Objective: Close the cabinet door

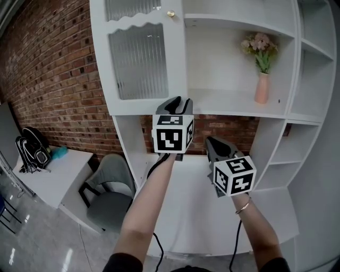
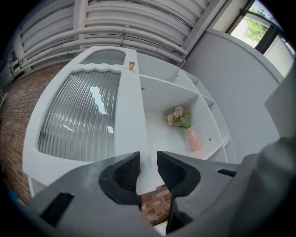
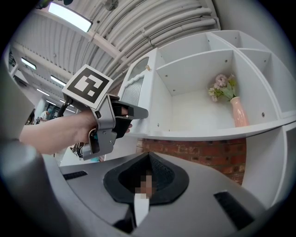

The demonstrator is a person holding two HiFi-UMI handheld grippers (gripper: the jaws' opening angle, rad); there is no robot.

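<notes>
The white cabinet door has a ribbed glass pane and a gold knob near its right edge. It stands out a little in front of the cabinet, left of the open compartment. My left gripper is raised to the door's lower right corner, its jaws open with nothing between them. In the left gripper view the jaws point at the door's right stile; contact cannot be made out. My right gripper hangs lower and to the right, shut and empty, with the left gripper ahead of it.
A pink vase with flowers stands on the open shelf. More white shelves run down the right side. Below left are a grey chair, a white desk and a black backpack by the brick wall.
</notes>
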